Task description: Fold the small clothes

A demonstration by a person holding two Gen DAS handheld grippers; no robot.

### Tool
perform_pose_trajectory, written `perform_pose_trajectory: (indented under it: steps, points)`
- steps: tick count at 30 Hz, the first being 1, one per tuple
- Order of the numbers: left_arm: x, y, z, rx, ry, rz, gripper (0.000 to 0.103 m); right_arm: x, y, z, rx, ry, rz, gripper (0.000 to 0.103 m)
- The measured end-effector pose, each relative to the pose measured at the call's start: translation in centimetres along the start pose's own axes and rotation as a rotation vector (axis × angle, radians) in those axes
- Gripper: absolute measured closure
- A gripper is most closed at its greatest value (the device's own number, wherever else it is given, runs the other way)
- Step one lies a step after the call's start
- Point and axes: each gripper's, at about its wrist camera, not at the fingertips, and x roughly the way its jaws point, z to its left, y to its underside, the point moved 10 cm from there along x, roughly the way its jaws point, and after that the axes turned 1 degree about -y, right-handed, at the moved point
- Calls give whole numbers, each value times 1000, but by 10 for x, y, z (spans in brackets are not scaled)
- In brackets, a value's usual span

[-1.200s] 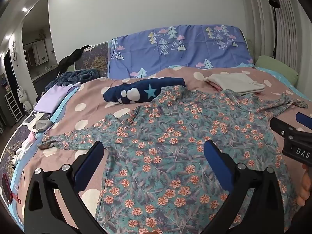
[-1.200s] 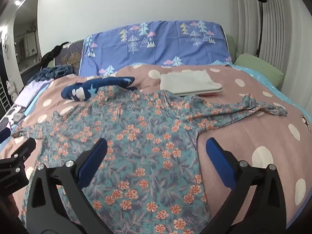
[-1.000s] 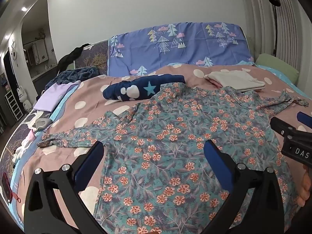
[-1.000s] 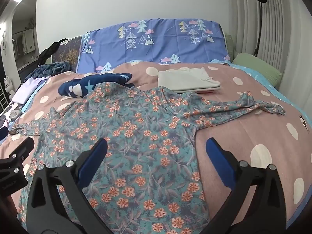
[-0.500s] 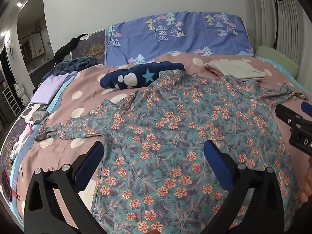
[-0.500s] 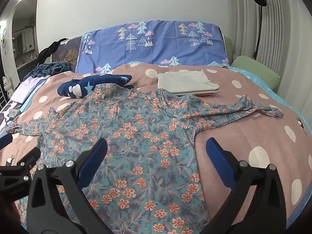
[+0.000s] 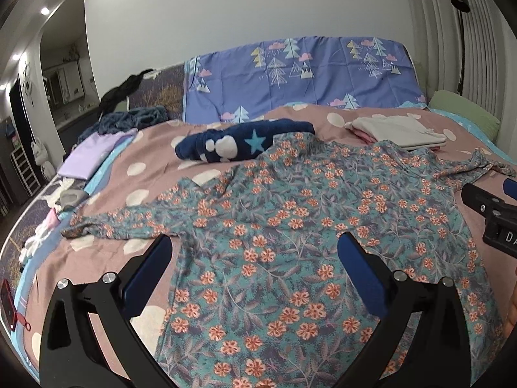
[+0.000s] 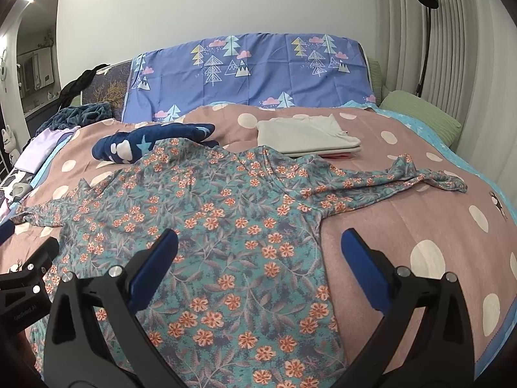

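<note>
- The left gripper hovers with jaws spread wide, holding nothing.
- The floral shirt lies flat across the dotted bedspread, sleeves out.
- The right gripper hovers near its right edge, jaws wide and empty.

Left gripper: spread wide, black arms rising from the lower corners of its own wrist view, blue pads angled inward toward the frame centre, nothing between them. Also visible at the lower left edge of the right wrist view as a black finger with a blue tip. Right gripper: likewise spread wide, blue pads apart in the lower half of the frame, nothing clamped. Seen again at the right edge of the left wrist view, with a sliver of bare skin at the lower right edge below it.
</note>
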Motion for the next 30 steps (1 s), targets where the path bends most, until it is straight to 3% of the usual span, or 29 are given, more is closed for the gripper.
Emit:
perform_pose_trajectory:
  steps: [5,9,12,24,30]
  points:
    - [-4,-6,3,6,-14,-64,1,0,0,1,-2,-8,5,2]
    - [4,-2,7,-18,-9,-1,1,0,1,1,-6,-11,5,2]
    - [0,-2,7,-7,-17,-19,1,0,0,2,-11,-5,-2,2]
    - [-1,6,-13,24,87,-2,1,-2,1,5,-36,25,-2,2]
    - [1,8,-10,12,94,4,1,0,4,10,-60,43,23,2]
